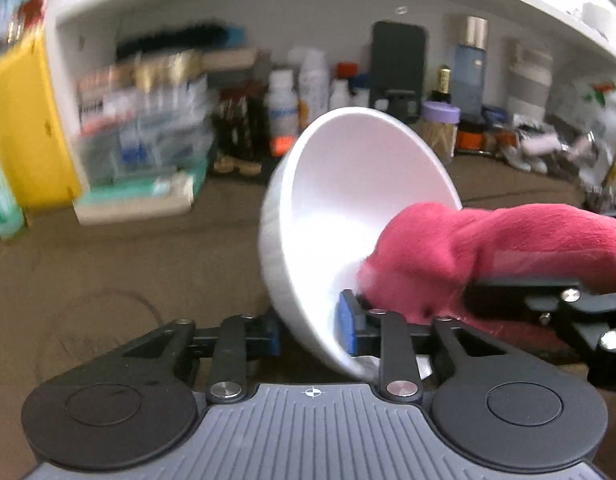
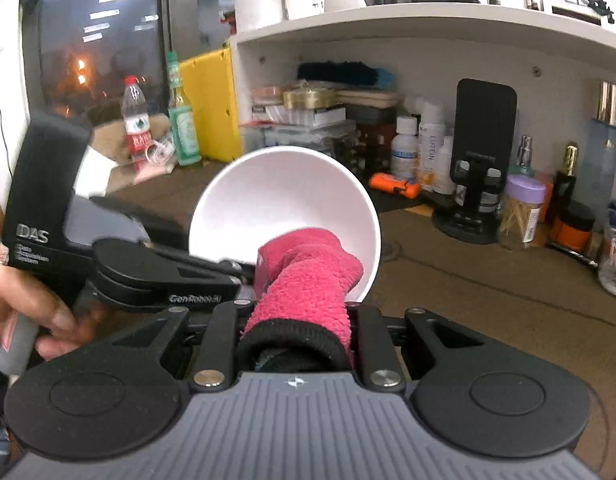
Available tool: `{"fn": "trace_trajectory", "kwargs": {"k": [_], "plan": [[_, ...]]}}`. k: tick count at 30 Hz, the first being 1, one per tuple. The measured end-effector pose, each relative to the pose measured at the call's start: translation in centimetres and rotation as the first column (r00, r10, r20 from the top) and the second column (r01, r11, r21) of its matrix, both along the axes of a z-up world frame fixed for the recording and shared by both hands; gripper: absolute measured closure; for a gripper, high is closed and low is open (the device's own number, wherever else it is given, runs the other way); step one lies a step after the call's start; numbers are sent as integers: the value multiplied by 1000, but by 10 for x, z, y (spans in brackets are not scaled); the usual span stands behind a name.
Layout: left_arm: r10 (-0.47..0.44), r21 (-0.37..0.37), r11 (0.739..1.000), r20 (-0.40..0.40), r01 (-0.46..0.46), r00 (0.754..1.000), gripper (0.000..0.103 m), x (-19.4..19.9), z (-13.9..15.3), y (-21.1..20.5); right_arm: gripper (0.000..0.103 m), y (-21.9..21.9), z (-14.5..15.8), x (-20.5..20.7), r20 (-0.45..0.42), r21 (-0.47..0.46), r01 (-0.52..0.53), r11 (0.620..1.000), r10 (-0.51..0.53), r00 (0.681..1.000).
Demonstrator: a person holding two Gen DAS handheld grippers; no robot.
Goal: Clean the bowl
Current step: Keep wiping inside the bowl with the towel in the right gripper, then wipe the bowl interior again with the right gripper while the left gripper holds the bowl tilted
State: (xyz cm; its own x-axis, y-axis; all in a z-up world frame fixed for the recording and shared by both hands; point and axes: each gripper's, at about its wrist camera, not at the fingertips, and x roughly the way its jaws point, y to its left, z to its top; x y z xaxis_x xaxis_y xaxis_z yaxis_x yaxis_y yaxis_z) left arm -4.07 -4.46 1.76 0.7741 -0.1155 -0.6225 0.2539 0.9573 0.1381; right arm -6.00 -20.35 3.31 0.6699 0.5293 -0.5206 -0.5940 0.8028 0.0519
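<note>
Bowl (image 1: 348, 208), white and empty, is tilted on its side above the brown bench (image 1: 108, 264), its open mouth turned toward the right of the left wrist view. The left hand-held gripper (image 1: 314, 332) is clenched on the bowl's lower rim: one blue-padded finger sits inside the bowl at about 5 o'clock of the rim, the other against the outer wall at 7 o'clock. The background in this view is blurred.

A pink cloth (image 1: 488, 248), fuzzy and bunched, reaches into the bowl from 3 o'clock and presses on the inner wall low down. The right hand-held gripper (image 2: 296, 320) is clenched on this cloth. In the right wrist view the cloth runs straight ahead from between the fingers, its black-edged end bunched near the camera, and its far end lies inside the bowl at about 6 o'clock of the rim. There the bowl faces the camera, with its round mouth at the centre of the picture.

At 9 o'clock of the right wrist view the left gripper's black body comes in from the edge, with a person's hand (image 2: 24, 308) wrapped round its handle.

Behind the bowl, at 12 o'clock, a white shelf (image 2: 428, 20) spans the back of the bench. Beneath it stand many bottles and jars and a black phone stand (image 2: 474, 184). A yellow panel (image 2: 208, 104) stands at 10 o'clock, with a red-labelled water bottle (image 2: 136, 120) beside a dark window.
</note>
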Motion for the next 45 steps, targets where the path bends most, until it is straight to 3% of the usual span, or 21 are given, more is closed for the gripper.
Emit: {"fn": "trace_trajectory", "kwargs": {"k": [3, 6, 10, 11, 14, 16, 18, 19, 21, 24, 25, 30, 32, 36, 38, 40, 42, 45], "plan": [[-69, 85, 994, 4, 68, 998, 77, -6, 4, -8, 84, 3, 6, 6, 48, -64, 46, 997, -43, 998], [-116, 145, 983, -11, 117, 993, 77, -8, 7, -13, 84, 14, 25, 13, 130, -74, 26, 997, -16, 991], [-153, 202, 967, -38, 158, 987, 77, -4, 12, -8, 84, 38, 37, 6, 198, -41, -152, 988, 157, 968], [-184, 222, 956, -62, 194, 981, 77, -2, 16, -5, 84, 38, 37, 0, 199, -15, -235, 972, 234, 952], [-262, 282, 915, -128, 288, 957, 77, 6, 24, 3, 84, 30, 36, -13, 187, 0, -301, 954, 295, 937], [-298, 319, 886, -164, 336, 940, 78, 14, 30, 5, 84, 19, 34, -10, 169, 24, -237, 971, 230, 958], [-299, 344, 876, -163, 338, 940, 79, 22, 33, 4, 84, 7, 29, -5, 147, 27, -133, 991, 128, 981], [-295, 350, 876, -157, 332, 943, 77, 24, 34, 3, 84, 6, 20, 1, 146, -32, -56, 998, 60, 987], [-264, 325, 901, -111, 286, 958, 69, 31, 40, 3, 84, -1, 0, 12, 78, -28, -7, 1000, 9, 997], [-194, 264, 944, -35, 197, 980, 35, 29, 42, 2, 84, -5, -10, 19, 32, -12, 17, 1000, -16, 999], [-165, 240, 957, -6, 161, 986, 31, 29, 42, 1, 84, -9, -14, 23, -3, 12, 28, 1000, -28, 1000], [21, 234, 971, 100, -44, 995, 31, 18, 29, -11, 84, -28, -20, 37, -160, 170, 67, 983, -39, 986], [72, 225, 970, 119, -97, 990, 25, 13, 23, -14, 84, -29, -23, 34, -184, 191, 69, 979, -34, 982], [150, 85, 984, 62, -155, 987, 20, 11, -4, -7, 84, -22, -24, 17, -195, 209, 68, 975, -27, 980], [178, 17, 984, 54, -179, 983, 27, 8, -10, -2, 83, -17, -20, 9, -167, 191, 66, 979, -33, 985], [154, -75, 985, 6, -153, 988, 61, 9, -9, 7, 83, -13, -15, 6, -136, 167, 64, 984, -41, 990], [129, -145, 981, -32, -132, 991, 71, 10, -8, 14, 83, -7, -9, 1, -83, 129, 58, 990, -48, 995], [87, -171, 981, -34, -91, 996, 84, 8, 0, 21, 83, -1, 2, -5, 5, 68, 64, 996, -65, 998]]}}
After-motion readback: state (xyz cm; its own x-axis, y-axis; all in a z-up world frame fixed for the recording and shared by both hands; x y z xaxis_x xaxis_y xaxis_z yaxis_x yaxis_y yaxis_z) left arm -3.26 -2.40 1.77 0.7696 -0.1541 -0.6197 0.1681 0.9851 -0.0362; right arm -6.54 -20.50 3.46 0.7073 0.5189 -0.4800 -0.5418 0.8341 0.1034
